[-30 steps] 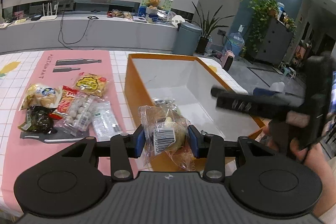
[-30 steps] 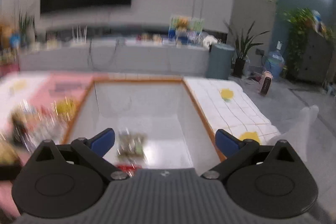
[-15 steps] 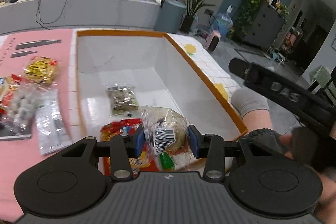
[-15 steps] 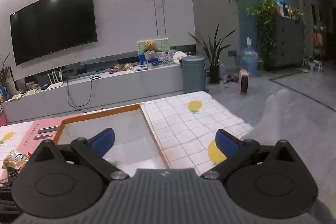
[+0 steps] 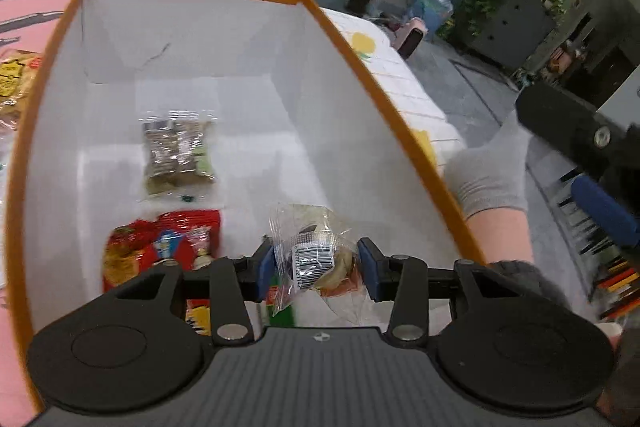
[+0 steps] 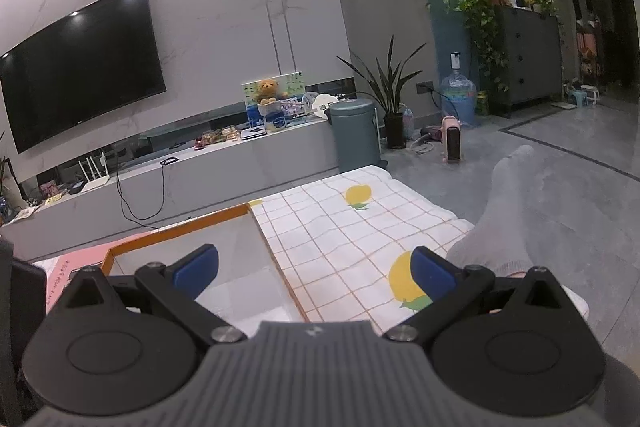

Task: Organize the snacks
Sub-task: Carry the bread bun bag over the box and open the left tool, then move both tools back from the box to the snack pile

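Note:
My left gripper (image 5: 316, 265) is shut on a clear-wrapped snack with a barcode label (image 5: 316, 259) and holds it over the near end of the orange-rimmed white box (image 5: 352, 39). Inside the box lie a clear packet of brownish snacks (image 5: 178, 153) and a red snack bag (image 5: 160, 247). A yellow snack packet (image 5: 14, 79) lies outside the box at the left. My right gripper (image 6: 316, 273) is open and empty, raised beside the box's right rim (image 6: 180, 227); it also shows at the right of the left wrist view (image 5: 580, 147).
A checked tablecloth with lemon prints (image 6: 360, 227) covers the table right of the box. A pink mat (image 5: 24, 11) lies left of it. A person's socked foot (image 5: 492, 167) rests by the table's right edge. A TV console and bin stand beyond.
My left gripper has carried the wrapped snack from the table over the box rim and further into the box. My right gripper has lifted and swung right, away from the box.

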A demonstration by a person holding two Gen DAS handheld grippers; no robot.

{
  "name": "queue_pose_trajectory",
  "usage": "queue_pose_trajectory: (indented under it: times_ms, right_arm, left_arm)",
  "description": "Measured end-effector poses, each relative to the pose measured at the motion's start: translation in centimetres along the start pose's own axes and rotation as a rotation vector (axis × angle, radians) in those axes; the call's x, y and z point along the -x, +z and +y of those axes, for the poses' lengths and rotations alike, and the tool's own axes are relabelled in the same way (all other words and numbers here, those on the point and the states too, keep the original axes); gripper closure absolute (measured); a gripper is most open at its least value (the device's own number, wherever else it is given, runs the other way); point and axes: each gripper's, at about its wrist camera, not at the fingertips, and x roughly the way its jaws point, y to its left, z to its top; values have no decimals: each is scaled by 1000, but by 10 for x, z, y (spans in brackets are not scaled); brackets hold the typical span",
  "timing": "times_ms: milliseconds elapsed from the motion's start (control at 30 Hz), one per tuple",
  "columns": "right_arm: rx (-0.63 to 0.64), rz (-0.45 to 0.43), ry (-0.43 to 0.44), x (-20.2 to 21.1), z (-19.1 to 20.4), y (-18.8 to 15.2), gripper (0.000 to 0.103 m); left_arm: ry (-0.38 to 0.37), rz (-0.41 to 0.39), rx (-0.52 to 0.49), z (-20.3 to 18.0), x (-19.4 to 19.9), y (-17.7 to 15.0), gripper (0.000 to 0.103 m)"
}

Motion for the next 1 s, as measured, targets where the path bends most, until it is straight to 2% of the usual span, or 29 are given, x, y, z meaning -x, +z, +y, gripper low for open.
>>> queue_pose_trajectory:
  times_ms: [133, 167, 200, 267, 300, 367, 567, 833, 1000]
  right_arm:
    - [-6, 5, -9, -1, -1, 0, 3]
    - [-11, 6, -10, -2, -1, 0, 3]
    - [-16, 6, -12, -2, -1, 0, 3]
    - [-25, 7, -13, -1, -1, -1, 3]
    - [-29, 7, -14, -1, -2, -1, 3]
    - [-37, 5, -15, -1, -3, 0, 3]
    - [-35, -1, -10, -1, -1, 0, 3]
    - [-2, -12, 4, -2, 6, -5, 3]
    - [32, -22, 29, 0, 13, -8, 3]
  left_arm:
    - [0, 1, -5, -2, -4, 0, 54]
    - [-12, -6, -9, -2, -3, 0, 51]
    - [-22, -10, -11, -1, -2, 1, 45]
    - [-39, -10, 13, 1, -1, 2, 17]
    - [-43, -14, 28, 1, 0, 2, 14]
    - [-39, -29, 34, 2, 3, 2, 14]
    - [18, -50, -32, -4, 18, 4, 13]
    - [45, -112, -82, 3, 68, 4, 13]
    - [99, -199, -116, 12, 107, -3, 13]
